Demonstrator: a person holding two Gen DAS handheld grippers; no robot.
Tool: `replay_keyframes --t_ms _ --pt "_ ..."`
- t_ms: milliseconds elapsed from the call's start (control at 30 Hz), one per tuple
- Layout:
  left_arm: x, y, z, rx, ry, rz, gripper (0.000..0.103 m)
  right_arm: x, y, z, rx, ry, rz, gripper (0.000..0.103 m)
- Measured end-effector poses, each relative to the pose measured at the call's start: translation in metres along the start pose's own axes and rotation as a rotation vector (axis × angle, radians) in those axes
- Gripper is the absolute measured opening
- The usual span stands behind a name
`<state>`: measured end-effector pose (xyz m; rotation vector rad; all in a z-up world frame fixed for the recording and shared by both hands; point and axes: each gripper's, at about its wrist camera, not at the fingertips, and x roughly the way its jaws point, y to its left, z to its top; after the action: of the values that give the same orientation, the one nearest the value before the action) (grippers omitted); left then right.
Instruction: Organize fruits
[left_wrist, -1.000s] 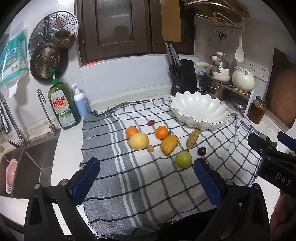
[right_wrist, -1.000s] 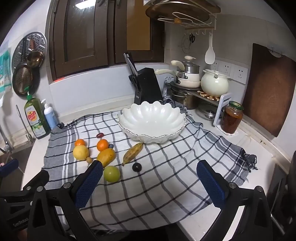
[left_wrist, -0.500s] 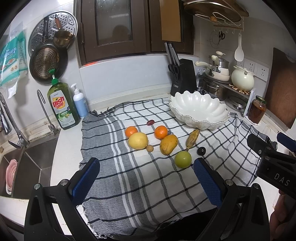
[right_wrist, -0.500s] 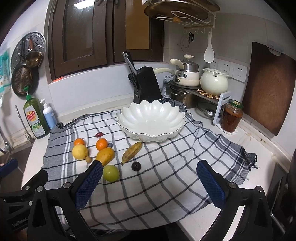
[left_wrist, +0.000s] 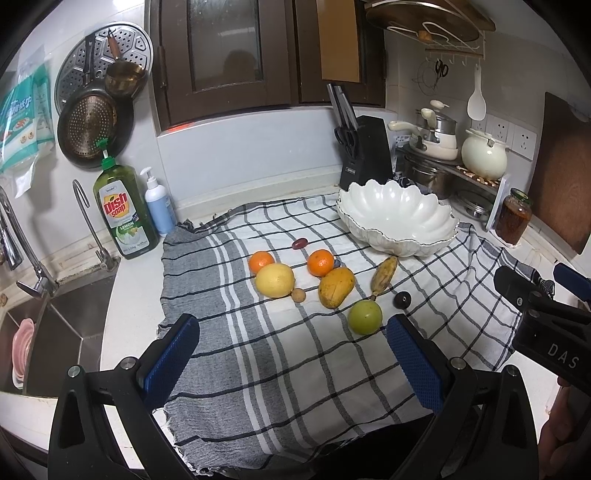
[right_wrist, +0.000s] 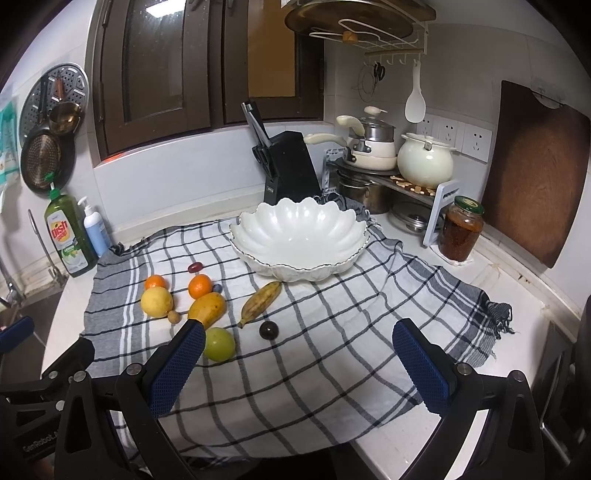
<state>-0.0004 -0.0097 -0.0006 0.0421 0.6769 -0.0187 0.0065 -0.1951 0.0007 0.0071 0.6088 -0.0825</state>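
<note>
Both tools, left tool (left_wrist: 291, 356) and right tool (right_wrist: 297, 363), spread wide, empty, held back from the bowl (right_wrist: 299, 236). Fruit loose on the cloth (right_wrist: 332, 354) in front of the bowl: green fruit (right_wrist: 219, 344) nearest, banana (right_wrist: 261, 301) closest to the rim. Best begun with the green fruit, pinched gently across its middle, lifted clear of the mango (right_wrist: 207, 309).

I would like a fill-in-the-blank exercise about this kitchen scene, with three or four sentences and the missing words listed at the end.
1. The white scalloped bowl holds ____ fruit.
2. The fruits lie on a checked ____ spread over the counter.
3. The number of oranges beside the lemon is ____.
4. The left claw and the right claw are both ____, holding nothing.

Missing words: no; cloth; two; open
</note>
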Motion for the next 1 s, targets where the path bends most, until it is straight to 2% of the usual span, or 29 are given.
replay_keyframes --t_ms 433,733,1000 --pt "-0.002 0.001 0.003 -0.002 -0.008 0.001 0.103 0.010 -0.002 -0.006 -0.001 0.013 -0.001 0.102" --pt "0.027 0.003 -0.001 0.076 0.052 0.056 0.103 0.020 -0.001 -0.004 0.001 0.031 -0.008 0.102" --pt "0.045 -0.001 -0.006 0.065 0.030 0.038 0.103 0.044 0.000 -0.006 0.000 0.064 -0.005 0.102"
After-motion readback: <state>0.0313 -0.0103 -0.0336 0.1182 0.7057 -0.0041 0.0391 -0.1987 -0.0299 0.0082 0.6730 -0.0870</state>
